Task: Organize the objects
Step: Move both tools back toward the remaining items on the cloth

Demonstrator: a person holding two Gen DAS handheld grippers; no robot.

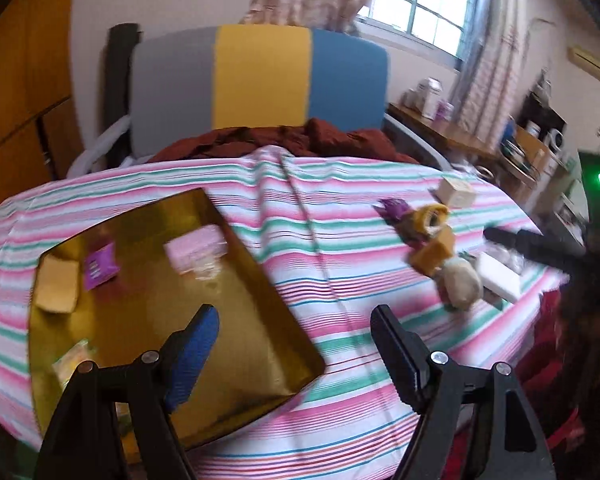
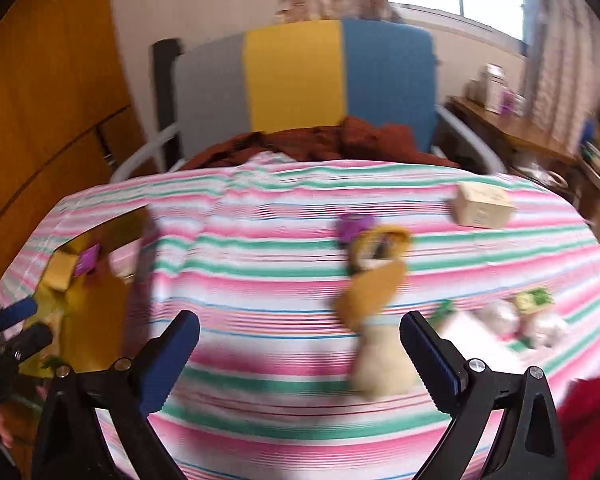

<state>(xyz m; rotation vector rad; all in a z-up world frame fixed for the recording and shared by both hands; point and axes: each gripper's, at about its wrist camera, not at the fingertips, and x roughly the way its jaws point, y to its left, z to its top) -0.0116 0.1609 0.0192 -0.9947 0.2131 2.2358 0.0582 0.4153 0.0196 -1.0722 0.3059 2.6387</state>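
Just beyond the open right tool lies a beige pouch.

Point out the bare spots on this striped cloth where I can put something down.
The widest free patch is the middle of the striped cloth, between the gold tray and the toy pile. The far strip before the red blanket is also bare. It is crowded at the right, around the pile and the cream box.

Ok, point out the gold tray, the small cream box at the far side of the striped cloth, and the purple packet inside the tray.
gold tray (image 1: pixel 236 344), left wrist view, bare floor of the tray.
cream box (image 2: pixel 483 205), right wrist view, front face.
purple packet (image 1: pixel 100 266), left wrist view, middle of its face.
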